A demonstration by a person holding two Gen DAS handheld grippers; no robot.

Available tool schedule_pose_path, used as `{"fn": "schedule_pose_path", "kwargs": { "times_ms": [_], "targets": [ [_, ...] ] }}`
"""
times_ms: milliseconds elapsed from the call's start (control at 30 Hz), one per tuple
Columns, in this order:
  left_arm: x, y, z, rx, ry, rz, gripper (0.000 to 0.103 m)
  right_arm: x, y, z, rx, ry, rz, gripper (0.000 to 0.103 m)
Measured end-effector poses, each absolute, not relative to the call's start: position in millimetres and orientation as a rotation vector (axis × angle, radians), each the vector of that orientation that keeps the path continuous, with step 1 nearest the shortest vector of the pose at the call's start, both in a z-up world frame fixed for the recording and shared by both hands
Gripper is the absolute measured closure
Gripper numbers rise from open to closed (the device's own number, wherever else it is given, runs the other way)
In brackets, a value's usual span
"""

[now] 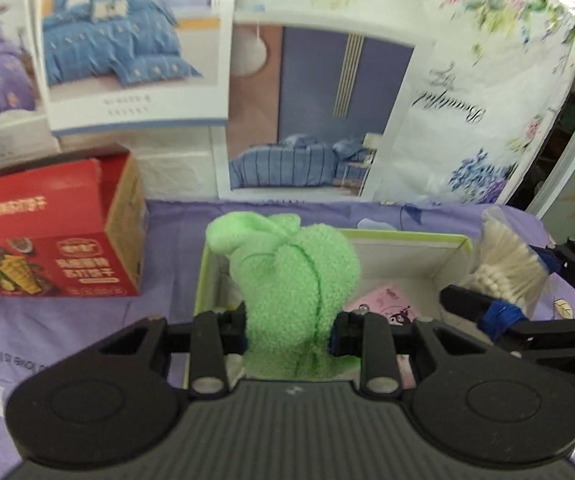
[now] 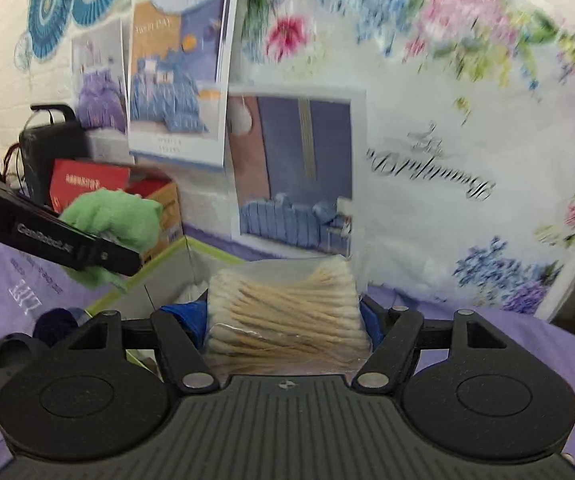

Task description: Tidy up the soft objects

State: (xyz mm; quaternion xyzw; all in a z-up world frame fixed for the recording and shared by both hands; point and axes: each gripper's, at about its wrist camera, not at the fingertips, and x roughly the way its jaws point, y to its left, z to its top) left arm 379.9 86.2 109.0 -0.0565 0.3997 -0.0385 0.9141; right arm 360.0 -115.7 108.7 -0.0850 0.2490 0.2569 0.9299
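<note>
My left gripper [image 1: 289,330] is shut on a fluffy green sock bundle [image 1: 293,276] and holds it above the open white box with a green rim [image 1: 407,236]. The sock also shows in the right wrist view [image 2: 115,220], beside the left gripper's arm [image 2: 51,236]. My right gripper [image 2: 287,320] is shut on a clear bag of cotton swabs [image 2: 287,312] over the box's right side. In the left wrist view the swab bag [image 1: 507,260] sits between the right gripper's blue-padded fingers [image 1: 499,312]. A pink packet [image 1: 387,304] lies inside the box.
A red snack carton [image 1: 55,240] stands left of the box on the purple bedsheet [image 1: 67,340]. Bedding posters and a floral sheet [image 1: 487,80] cover the wall behind. A dark blue soft item [image 2: 55,322] lies at the box's left in the right wrist view.
</note>
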Motion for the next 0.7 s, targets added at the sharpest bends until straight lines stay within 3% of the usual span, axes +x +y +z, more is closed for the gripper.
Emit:
{"fn": "schedule_pose_path", "kwargs": {
  "times_ms": [33,133,500,700],
  "targets": [
    [387,85,103,-0.117,0.84,-0.078,0.067,367,-113,103,-0.178,0.525,0.538,0.045],
    [397,85,95,-0.124,0.854,-0.074,0.029,386,-109,93,-0.17,0.581,0.541,0.044],
    [377,93,114,-0.102,0.774,-0.046,0.029,392,-114,102,-0.083,0.564,0.522,0.038],
    [343,90,129,-0.041,0.747,-0.013,0.023,370,-117,119,-0.088,0.539,0.499,0.036]
  ]
}}
